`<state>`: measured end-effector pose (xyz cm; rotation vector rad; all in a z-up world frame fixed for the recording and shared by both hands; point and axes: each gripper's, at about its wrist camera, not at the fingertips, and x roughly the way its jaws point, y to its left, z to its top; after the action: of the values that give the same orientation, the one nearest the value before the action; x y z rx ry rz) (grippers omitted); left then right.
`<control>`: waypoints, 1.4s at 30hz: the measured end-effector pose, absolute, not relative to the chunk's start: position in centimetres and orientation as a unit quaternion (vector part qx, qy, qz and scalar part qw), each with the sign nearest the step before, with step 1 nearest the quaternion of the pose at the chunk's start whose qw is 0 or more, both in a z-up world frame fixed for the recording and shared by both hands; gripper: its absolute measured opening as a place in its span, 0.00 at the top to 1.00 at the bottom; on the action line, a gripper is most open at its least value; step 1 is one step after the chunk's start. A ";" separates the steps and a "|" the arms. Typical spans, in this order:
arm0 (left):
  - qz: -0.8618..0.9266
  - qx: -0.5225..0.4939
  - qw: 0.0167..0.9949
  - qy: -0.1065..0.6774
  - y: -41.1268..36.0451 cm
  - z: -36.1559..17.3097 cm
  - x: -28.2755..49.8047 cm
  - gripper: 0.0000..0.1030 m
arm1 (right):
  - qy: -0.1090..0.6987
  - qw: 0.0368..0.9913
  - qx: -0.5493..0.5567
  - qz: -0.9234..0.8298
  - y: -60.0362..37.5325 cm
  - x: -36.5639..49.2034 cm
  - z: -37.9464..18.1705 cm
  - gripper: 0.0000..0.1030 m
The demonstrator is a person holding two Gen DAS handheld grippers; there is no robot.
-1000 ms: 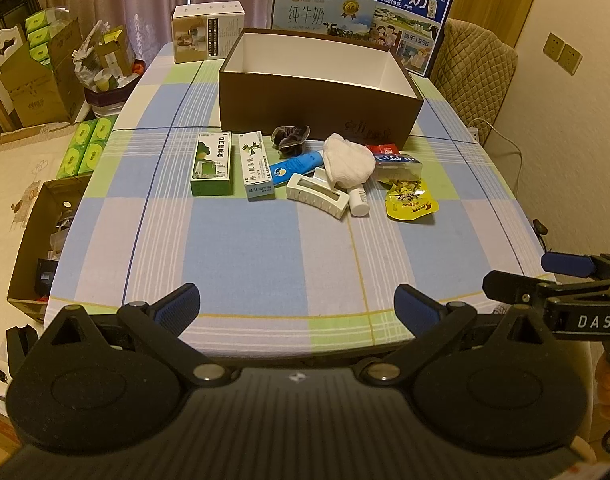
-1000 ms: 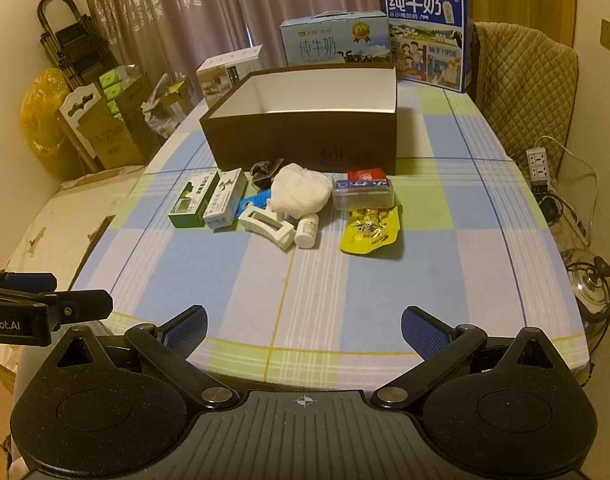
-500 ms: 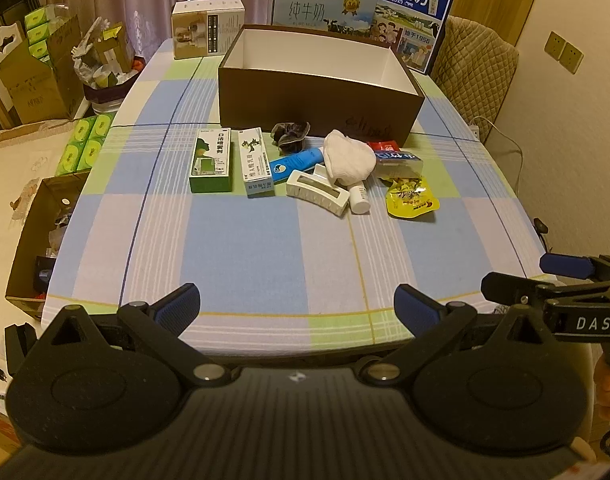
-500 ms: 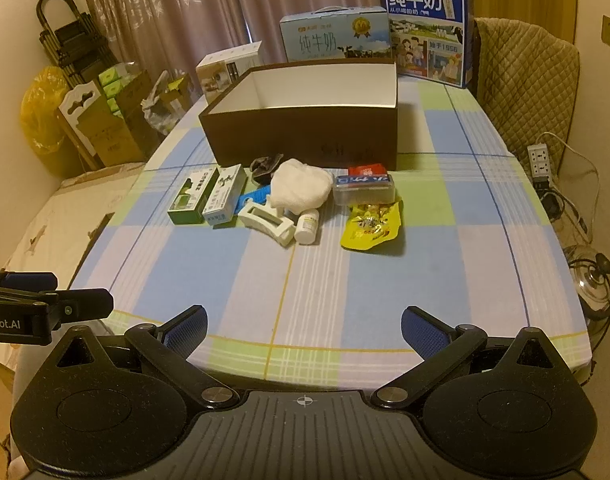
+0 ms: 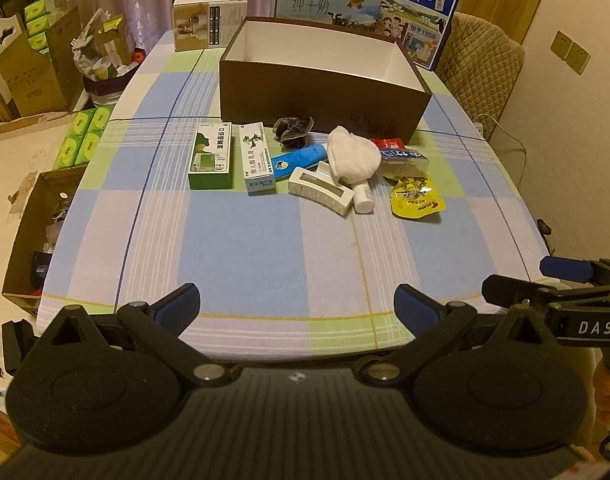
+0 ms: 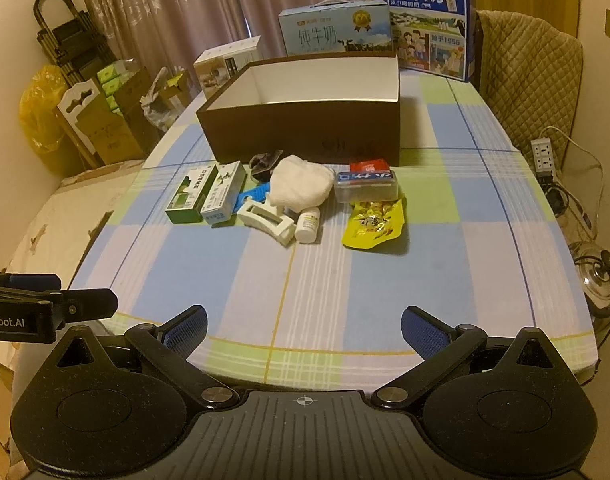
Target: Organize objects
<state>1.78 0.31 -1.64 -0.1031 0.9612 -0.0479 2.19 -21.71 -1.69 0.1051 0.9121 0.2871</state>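
An empty brown box [image 5: 321,92] [image 6: 305,136] with a white inside stands mid-table. In front of it lie a green carton [image 5: 210,156], a white carton [image 5: 257,158], a blue tube [image 5: 295,159], a dark scrunchie [image 5: 293,132], a white cloth [image 5: 351,156] [image 6: 301,184], a white hair claw [image 5: 319,192] [image 6: 267,222], a small white bottle [image 6: 308,225], a clear case [image 6: 365,186] and a yellow pouch [image 5: 415,198] [image 6: 375,222]. My left gripper [image 5: 297,306] and right gripper [image 6: 303,326] hang open over the table's near edge, both empty.
Milk cartons [image 6: 333,32] [image 6: 429,24] and a beige carton [image 5: 209,20] stand behind the box. A padded chair [image 6: 529,80] is at the far right, with a power strip [image 6: 543,154] and cables below. Cardboard boxes [image 5: 29,68] and green packs [image 5: 81,136] crowd the floor on the left.
Both grippers have edged forward toward the table, so the objects sit slightly nearer. Both stay open and empty.
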 end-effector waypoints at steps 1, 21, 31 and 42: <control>-0.023 -0.049 0.885 0.462 0.3 -1.6 1.9 0.01 | 0.439 0.886 0.051 0.138 -21.7 2.4 -1.7 0.02; -0.017 -0.047 0.877 0.478 0.7 -2.0 7.6 0.01 | 0.452 0.881 0.052 0.128 -22.4 7.6 -2.1 0.02; 0.000 -0.056 0.872 0.486 2.7 -3.0 11.3 0.01 | 0.437 0.888 0.057 0.130 -23.0 11.3 -2.9 0.02; 0.014 -0.068 0.868 0.491 4.7 -4.7 14.2 0.01 | 0.427 0.889 0.076 0.144 -23.0 14.2 -4.6 0.12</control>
<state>14.24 4.72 -4.67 -0.1421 1.0273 0.0289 14.24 -23.04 -4.57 0.1585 0.8876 0.2985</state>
